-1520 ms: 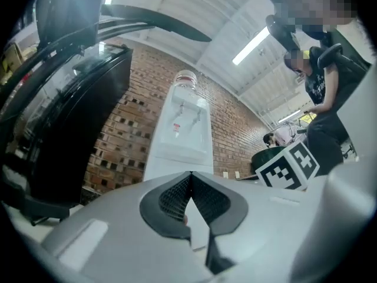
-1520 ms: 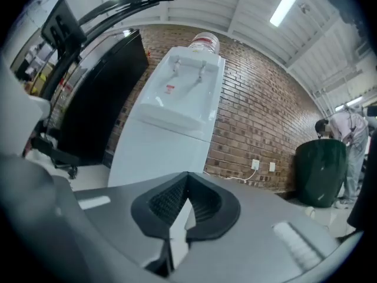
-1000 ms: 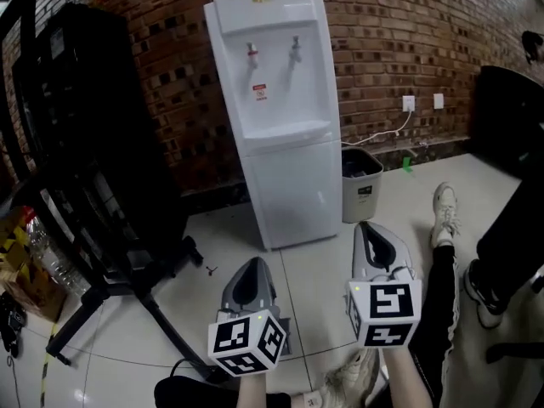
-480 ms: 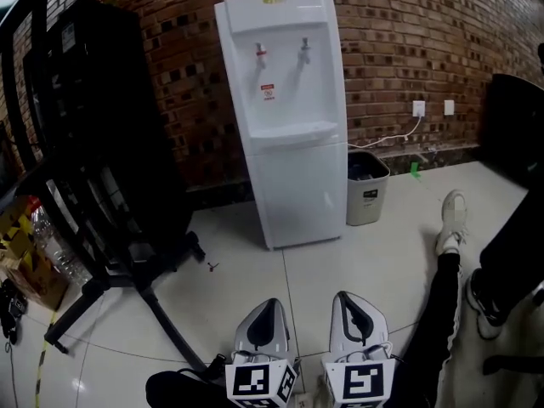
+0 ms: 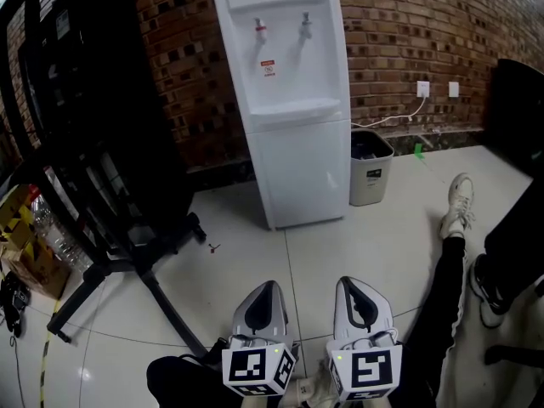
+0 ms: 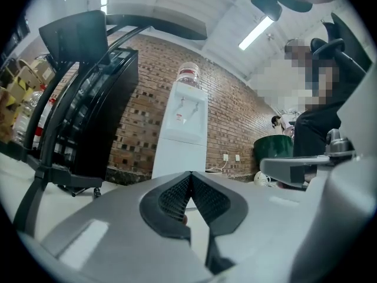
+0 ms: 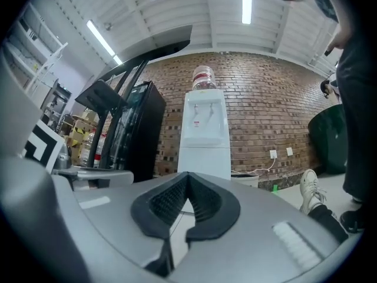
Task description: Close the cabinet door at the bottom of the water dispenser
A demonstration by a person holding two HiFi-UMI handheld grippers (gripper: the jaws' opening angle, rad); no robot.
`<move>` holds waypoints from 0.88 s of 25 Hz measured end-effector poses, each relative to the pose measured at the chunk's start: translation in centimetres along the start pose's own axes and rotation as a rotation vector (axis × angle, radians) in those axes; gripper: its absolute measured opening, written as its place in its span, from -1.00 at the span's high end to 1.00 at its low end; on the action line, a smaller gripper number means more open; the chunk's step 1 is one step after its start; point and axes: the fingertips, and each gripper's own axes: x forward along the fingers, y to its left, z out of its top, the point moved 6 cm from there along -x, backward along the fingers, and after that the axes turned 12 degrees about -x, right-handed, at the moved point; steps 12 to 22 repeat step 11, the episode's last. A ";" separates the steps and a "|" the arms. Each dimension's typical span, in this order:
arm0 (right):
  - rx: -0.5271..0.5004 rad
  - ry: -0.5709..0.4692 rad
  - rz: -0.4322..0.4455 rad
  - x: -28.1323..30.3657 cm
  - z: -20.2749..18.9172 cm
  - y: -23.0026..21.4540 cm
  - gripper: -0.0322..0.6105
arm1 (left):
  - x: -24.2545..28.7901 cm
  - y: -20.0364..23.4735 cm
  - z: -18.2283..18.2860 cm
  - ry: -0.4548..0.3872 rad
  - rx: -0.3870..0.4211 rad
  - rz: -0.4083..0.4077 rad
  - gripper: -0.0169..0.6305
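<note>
Head view looked steeply down on my two tools, held low and side by side over glossy pale floor tiles [image 5: 365,236]. The left hand-held gripper [image 5: 266,287] and the right hand-held gripper [image 5: 349,282] were smooth grey plastic shells tapering to rounded tips. Each was backed by a cube [image 5: 257,371] of black-and-white square markers.

The left gripper view showed its black ribbed pads [image 6: 174,196] meeting at the tip with nothing between them. The right gripper view showed the same: pads [image 7: 168,200] pressed together, holding nothing.

The water dispenser [image 5: 285,49] was a tall, boxy tower of smooth white plastic, standing against a rough red brick wall [image 5: 399,32]. Its cabinet door [image 5: 303,172] was a plain white panel filling the lower half. It lay flush with the body as far as I could see, well apart from both tools. I could not make out a handle or latch on it.

The head view cut off the dispenser's top. Only the gripper views showed the clear water bottle [image 7: 204,76] seated there. In those views, though, each tool's own grey shell hid the bottom of the door and the floor before it.

A grey bin [image 5: 371,167] stood just beside the dispenser. A black chair [image 5: 119,270] on spreading legs filled the head view's left side, its upper part lost in shadow. At the right, a person's dark-trousered leg and white shoe [image 5: 459,202] lay on the tiles, and the frame edge cut off the rest of that person.
</note>
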 end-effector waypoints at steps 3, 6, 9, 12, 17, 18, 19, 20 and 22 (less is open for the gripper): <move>0.000 -0.001 0.000 -0.1 -0.1 0.0 0.89 | -0.1 0.0 0.1 0.001 0.015 0.007 0.90; -0.006 0.000 0.007 -0.1 0.1 0.1 0.89 | -0.1 0.7 -0.1 0.000 0.011 0.023 0.90; -0.011 0.009 0.015 -0.2 0.0 0.2 0.89 | -0.4 1.0 -0.1 0.007 0.002 0.035 0.90; -0.013 0.017 0.018 -0.2 -0.2 0.2 0.89 | -0.5 1.0 -0.1 0.012 -0.002 0.042 0.90; -0.013 0.017 0.018 -0.2 -0.2 0.2 0.89 | -0.5 1.0 -0.1 0.012 -0.002 0.042 0.90; -0.013 0.017 0.018 -0.2 -0.2 0.2 0.89 | -0.5 1.0 -0.1 0.012 -0.002 0.042 0.90; -0.013 0.017 0.018 -0.2 -0.2 0.2 0.89 | -0.5 1.0 -0.1 0.012 -0.002 0.042 0.90; -0.013 0.017 0.018 -0.2 -0.2 0.2 0.89 | -0.5 1.0 -0.1 0.012 -0.002 0.042 0.90; -0.013 0.017 0.018 -0.2 -0.2 0.2 0.89 | -0.5 1.0 -0.1 0.012 -0.002 0.042 0.90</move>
